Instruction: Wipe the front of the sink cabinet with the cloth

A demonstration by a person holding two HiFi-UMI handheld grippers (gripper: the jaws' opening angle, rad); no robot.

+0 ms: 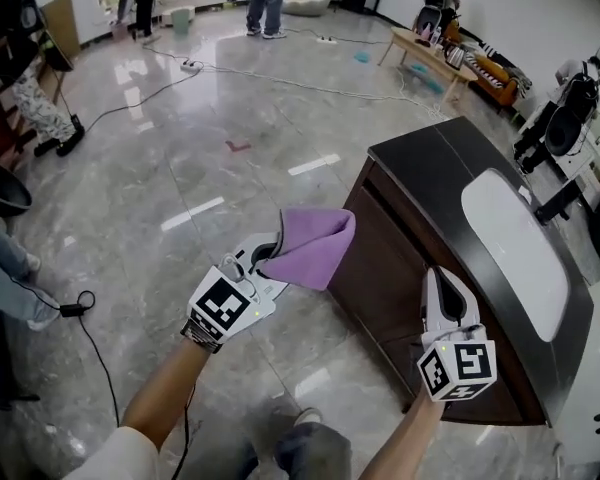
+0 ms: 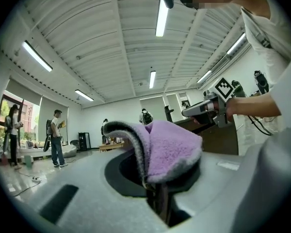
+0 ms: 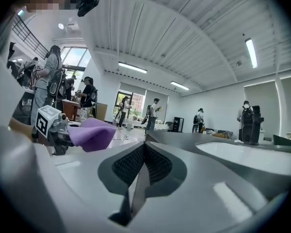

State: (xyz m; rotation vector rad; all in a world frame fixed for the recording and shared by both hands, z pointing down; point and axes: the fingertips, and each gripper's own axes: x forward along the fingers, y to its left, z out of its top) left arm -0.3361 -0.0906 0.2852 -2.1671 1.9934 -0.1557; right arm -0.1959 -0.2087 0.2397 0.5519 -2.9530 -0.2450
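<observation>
A purple cloth hangs folded from my left gripper, which is shut on it just left of the dark sink cabinet. The left gripper view shows the cloth bulging out of the closed jaws, apart from the cabinet. My right gripper is held in front of the cabinet's front face below the white basin. Its jaws are shut with nothing between them. In the right gripper view the cloth is at the left and the basin at the right.
The cabinet stands on a glossy marble floor. A black cable runs along the floor at the left. Several people stand around the room's edges. A low table with items sits far back right.
</observation>
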